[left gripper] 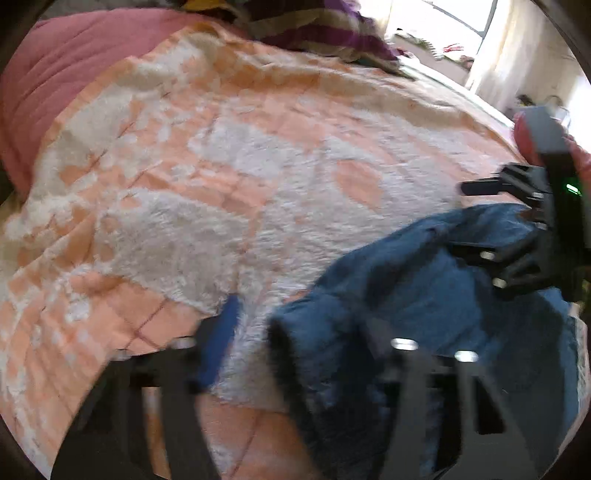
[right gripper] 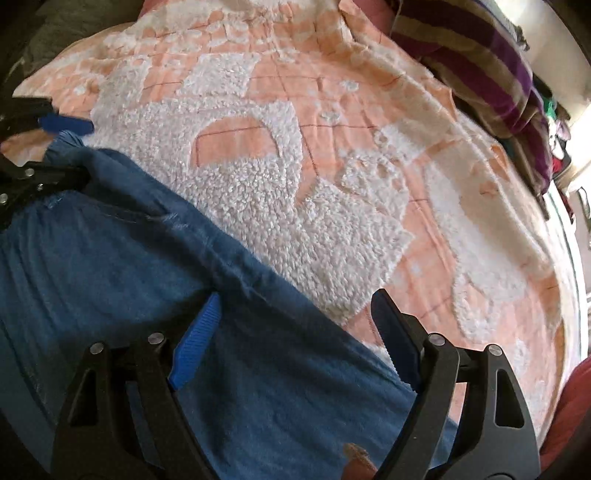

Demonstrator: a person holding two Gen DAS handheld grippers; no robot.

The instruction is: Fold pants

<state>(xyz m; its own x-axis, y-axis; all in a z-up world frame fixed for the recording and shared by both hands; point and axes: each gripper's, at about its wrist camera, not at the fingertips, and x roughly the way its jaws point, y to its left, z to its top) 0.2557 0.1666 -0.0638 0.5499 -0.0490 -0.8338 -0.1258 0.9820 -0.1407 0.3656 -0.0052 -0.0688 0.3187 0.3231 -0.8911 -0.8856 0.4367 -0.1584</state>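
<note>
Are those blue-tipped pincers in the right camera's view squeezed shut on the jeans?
No, the right gripper stands wide open, its blue fingertips spread apart above the jeans lying on the blanket.

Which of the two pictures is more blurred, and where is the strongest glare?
Left wrist view: motion blur smears the left hand-held gripper and the jeans; the window at the top right is blown out. Right wrist view: much sharper, the blanket pile is crisp; glare only along the right edge.
</note>
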